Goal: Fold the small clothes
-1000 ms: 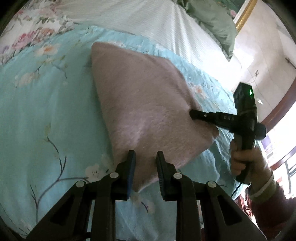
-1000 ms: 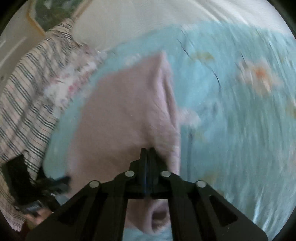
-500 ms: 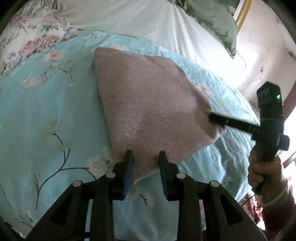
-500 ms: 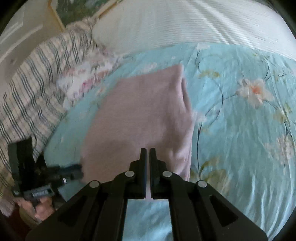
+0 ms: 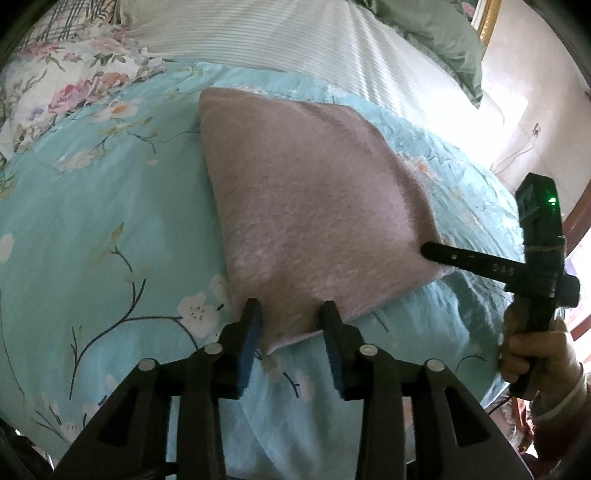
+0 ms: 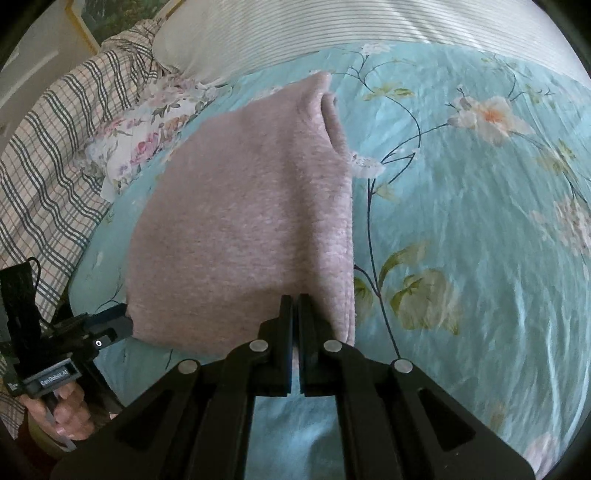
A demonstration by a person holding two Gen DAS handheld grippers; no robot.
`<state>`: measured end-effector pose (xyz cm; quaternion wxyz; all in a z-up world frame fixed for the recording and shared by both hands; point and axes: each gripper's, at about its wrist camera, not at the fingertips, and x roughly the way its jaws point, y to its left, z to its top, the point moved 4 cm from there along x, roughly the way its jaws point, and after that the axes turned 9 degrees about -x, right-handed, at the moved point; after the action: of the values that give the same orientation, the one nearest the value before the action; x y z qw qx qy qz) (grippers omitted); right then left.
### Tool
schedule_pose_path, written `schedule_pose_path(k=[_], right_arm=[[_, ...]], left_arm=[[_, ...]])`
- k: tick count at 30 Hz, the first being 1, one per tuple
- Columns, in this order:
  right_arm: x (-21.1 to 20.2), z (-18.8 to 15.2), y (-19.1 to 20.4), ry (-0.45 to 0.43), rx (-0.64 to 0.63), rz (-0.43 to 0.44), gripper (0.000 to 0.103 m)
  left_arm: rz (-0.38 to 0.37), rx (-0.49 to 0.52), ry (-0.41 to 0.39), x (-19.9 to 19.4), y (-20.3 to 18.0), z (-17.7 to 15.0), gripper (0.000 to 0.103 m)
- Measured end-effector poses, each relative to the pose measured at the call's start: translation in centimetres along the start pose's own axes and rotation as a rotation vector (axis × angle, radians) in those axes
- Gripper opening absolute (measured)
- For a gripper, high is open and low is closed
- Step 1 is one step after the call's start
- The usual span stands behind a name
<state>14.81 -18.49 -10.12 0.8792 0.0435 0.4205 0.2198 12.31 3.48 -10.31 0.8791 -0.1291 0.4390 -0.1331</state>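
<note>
A folded dusty-pink knit garment (image 5: 314,206) lies flat on a turquoise floral bedspread (image 5: 92,229); it also shows in the right wrist view (image 6: 243,221). My left gripper (image 5: 291,314) is open, its fingers straddling the garment's near corner without pinching it. My right gripper (image 6: 295,299) is almost closed, a thin slit between the fingers, its tips at the garment's near right edge; I cannot tell if cloth is pinched. The right gripper also shows in the left wrist view (image 5: 428,251) at the garment's right corner. The left gripper shows in the right wrist view (image 6: 118,321).
A white striped pillow (image 5: 295,40) and a green pillow (image 5: 443,33) lie at the head of the bed. A flowered sheet (image 6: 147,133) and plaid blanket (image 6: 55,140) lie to the left. The bed edge drops off near the wall (image 5: 524,110).
Both grippers have pulled back from the garment, which now lies flatter and farther off. The right gripper, earlier clamped on the cloth, now shows a slit between its fingers.
</note>
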Motion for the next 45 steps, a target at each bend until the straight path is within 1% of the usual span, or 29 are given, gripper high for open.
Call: schedule_pose_path(k=[2,4,8,11,14,17,20,23,24,25,26,28,30,33,35,38,39,42,45], right_arm=[[0.0,-0.1,0.2,-0.002,-0.007,-0.009,0.003],[0.0,0.0,0.4,-0.002,-0.009,-0.014,0.003],[-0.9,0.6,0.7,-0.013,0.014,0.007,0.003],[-2.8,2.7,1.5,-0.086,-0.006,0.018,0.003],[-3.3,5.4,1.4,-0.123,-0.008,0.024,0.003],[-1.6,8.4,0.8,-0.13,-0.016,0.021,0.003],[1.3,11.4,-0.7,-0.115,0.026,0.039,0.003],[3.7,13.8,-1.9,-0.096,0.036,0.02,0.003],[4.3,14.1,-2.4,-0.079,0.034,-0.024,0.003],[4.4,14.2,-2.7,-0.077,0.037,-0.065,0.003],[3.9,14.2,-3.0,-0.098,0.05,-0.074,0.003],[3.2,13.8,-3.3,-0.129,0.065,-0.064,0.003],[3.6,13.4,-3.6,-0.102,0.062,-0.076,0.004],[4.6,13.2,-4.0,-0.076,0.086,-0.017,0.004],[4.9,13.2,-4.2,-0.068,0.088,-0.006,0.004],[4.6,13.2,-4.3,-0.085,0.097,0.013,0.004],[4.4,13.1,-4.4,-0.086,0.1,0.014,0.006],[4.5,13.0,-4.9,-0.084,0.099,0.006,0.031],[4.5,13.1,-5.0,-0.087,0.099,0.044,0.035]], left_arm=[[0.007,-0.038,0.01,0.3,0.3,-0.1,0.041],[0.011,-0.065,0.008,0.3,0.4,-0.1,0.042],[0.012,-0.072,0.016,-0.4,0.4,0.3,0.042],[0.023,-0.071,-0.024,-1.5,0.4,1.5,0.042],[0.022,-0.091,-0.055,-1.8,0.6,3.6,0.042],[0.053,-0.102,-0.076,-1.1,0.7,6.4,0.042],[0.074,-0.138,-0.078,0.3,1.2,9.2,0.041],[0.078,-0.169,-0.078,1.5,1.7,11.2,0.041],[0.09,-0.171,-0.076,1.9,1.9,11.7,0.041],[0.096,-0.17,-0.073,2.1,2.0,12.0,0.041],[0.093,-0.168,-0.07,2.2,2.0,12.2,0.041],[0.079,-0.162,-0.07,2.5,2.1,12.2,0.041],[0.086,-0.15,-0.068,2.8,2.0,12.1,0.041],[0.072,-0.158,-0.063,3.1,2.0,12.1,0.041],[0.067,-0.161,-0.062,3.1,2.1,12.1,0.041],[0.06,-0.165,-0.063,2.9,2.2,12.0,0.041],[0.057,-0.168,-0.064,2.8,2.3,11.9,0.041],[0.049,-0.176,-0.059,2.9,2.5,11.9,0.041],[0.045,-0.184,-0.058,3.0,2.7,11.9,0.042]])
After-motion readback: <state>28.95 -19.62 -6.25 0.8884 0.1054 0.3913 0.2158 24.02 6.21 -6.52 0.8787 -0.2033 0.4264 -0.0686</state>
